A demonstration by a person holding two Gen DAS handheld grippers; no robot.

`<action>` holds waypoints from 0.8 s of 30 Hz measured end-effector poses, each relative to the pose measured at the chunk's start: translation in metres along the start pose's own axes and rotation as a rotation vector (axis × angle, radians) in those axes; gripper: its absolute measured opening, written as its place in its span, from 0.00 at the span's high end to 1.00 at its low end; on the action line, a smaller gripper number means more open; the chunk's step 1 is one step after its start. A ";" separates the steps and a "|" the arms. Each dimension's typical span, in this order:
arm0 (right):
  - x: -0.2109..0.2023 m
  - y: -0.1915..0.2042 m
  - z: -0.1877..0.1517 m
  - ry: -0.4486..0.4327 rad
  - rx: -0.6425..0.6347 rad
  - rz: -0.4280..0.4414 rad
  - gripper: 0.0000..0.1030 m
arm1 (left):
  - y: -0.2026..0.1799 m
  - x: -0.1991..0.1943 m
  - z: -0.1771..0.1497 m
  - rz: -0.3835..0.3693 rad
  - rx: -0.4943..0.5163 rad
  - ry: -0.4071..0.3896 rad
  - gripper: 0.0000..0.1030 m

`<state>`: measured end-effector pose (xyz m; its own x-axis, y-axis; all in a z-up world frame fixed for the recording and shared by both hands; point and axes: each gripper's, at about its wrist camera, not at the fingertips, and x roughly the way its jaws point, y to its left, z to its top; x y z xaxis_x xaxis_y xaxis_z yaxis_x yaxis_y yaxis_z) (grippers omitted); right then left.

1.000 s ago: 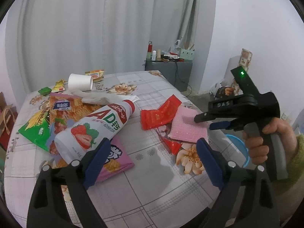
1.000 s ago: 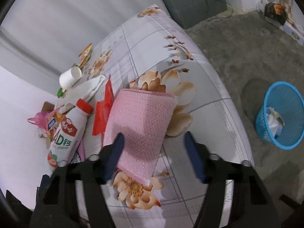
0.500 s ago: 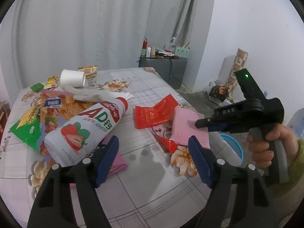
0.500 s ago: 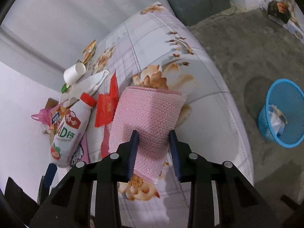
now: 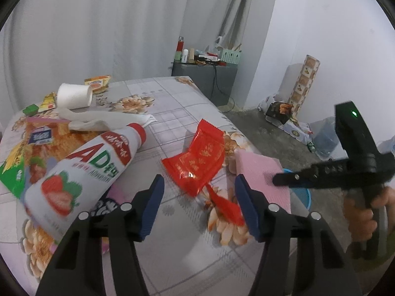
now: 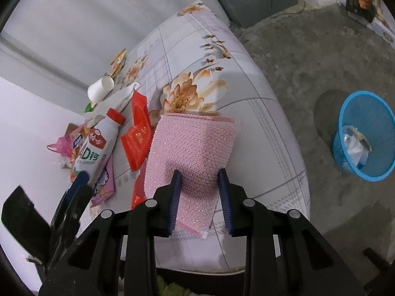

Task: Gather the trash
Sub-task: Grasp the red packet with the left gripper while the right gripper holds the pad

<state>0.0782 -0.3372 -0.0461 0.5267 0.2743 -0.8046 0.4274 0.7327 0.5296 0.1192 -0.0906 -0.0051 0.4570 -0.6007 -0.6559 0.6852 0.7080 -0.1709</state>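
Observation:
My right gripper (image 6: 199,194) is shut on a pink knitted cloth (image 6: 192,148), pinching its near edge and bunching it at the table's right edge. In the left wrist view the cloth (image 5: 261,172) sits beside the right gripper (image 5: 276,178). My left gripper (image 5: 198,202) is open and empty, low over the table, facing a red foil wrapper (image 5: 197,160). A white AD strawberry bottle (image 5: 84,172) lies on its side to the left. A blue waste basket (image 6: 363,135) with some trash in it stands on the floor to the right.
The flowered tablecloth (image 5: 172,113) carries snack bags (image 5: 17,170), a crumpled tissue (image 5: 98,120), a toilet roll (image 5: 74,96) and small wrappers (image 5: 97,82) at the far left. A grey cabinet (image 5: 205,79) stands behind the table. Boxes and bags (image 5: 281,113) lie on the concrete floor.
My right gripper has closed from open onto the pink cloth and bunched it. My left gripper has moved forward and right, towards the red wrapper, staying open.

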 end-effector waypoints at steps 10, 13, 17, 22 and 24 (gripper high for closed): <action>-0.001 -0.010 0.003 -0.003 0.023 0.061 0.75 | -0.005 0.062 0.018 -0.081 -0.013 0.146 0.55; -0.002 -0.014 0.004 -0.005 0.032 0.076 0.75 | -0.008 0.077 0.013 -0.035 0.013 0.198 0.55; -0.004 -0.020 0.005 -0.007 0.048 0.101 0.75 | -0.005 0.086 0.005 0.042 0.024 0.234 0.56; -0.005 -0.030 0.008 0.001 0.077 0.148 0.76 | 0.002 0.087 0.007 0.088 0.012 0.228 0.78; -0.008 -0.032 0.010 -0.002 0.084 0.169 0.76 | 0.007 0.087 0.008 0.083 -0.014 0.223 0.87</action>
<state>0.0675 -0.3689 -0.0545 0.5980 0.3879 -0.7014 0.3925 0.6212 0.6782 0.1677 -0.1409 -0.0571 0.3741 -0.4444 -0.8140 0.6421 0.7574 -0.1184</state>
